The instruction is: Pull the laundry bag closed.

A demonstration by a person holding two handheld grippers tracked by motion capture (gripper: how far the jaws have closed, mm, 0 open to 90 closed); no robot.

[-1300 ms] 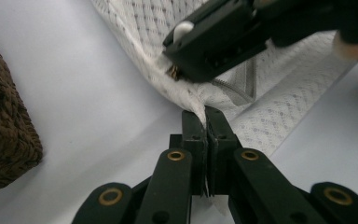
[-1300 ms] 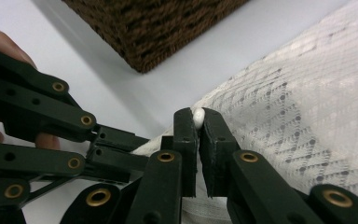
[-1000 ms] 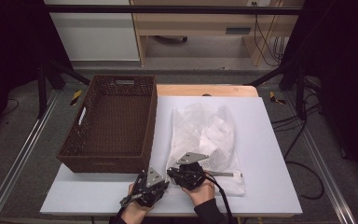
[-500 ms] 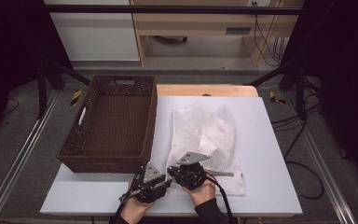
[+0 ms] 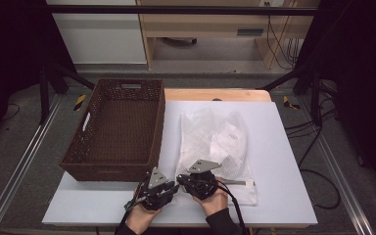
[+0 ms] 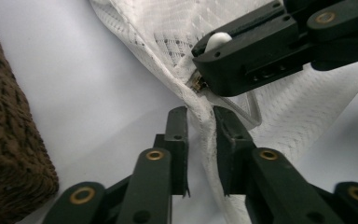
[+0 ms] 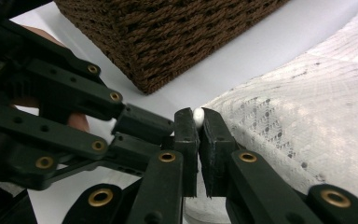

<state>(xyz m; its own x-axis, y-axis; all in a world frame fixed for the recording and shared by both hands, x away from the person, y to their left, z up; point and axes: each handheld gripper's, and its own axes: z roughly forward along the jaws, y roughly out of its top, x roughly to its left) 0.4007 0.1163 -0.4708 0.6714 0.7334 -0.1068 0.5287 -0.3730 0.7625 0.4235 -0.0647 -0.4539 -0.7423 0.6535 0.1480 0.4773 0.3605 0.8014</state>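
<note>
On the left of the flat white table [image 5: 284,161], an empty dark-brown woven basket [image 5: 108,172], close enough to the work to catch a stray jaw. Just right of it, left gripper [image 6: 200,112], jaws just closing, now narrow and pinching the hem of the white mesh zip bag [image 5: 215,132], flat at mid-table. Further right, right gripper [image 7: 198,114] clamped on the small white zipper pull [image 7: 198,111]. Likely trouble: thin mesh slipping free under tension, or snagging in the slider. Otherwise nothing in the way.
</note>
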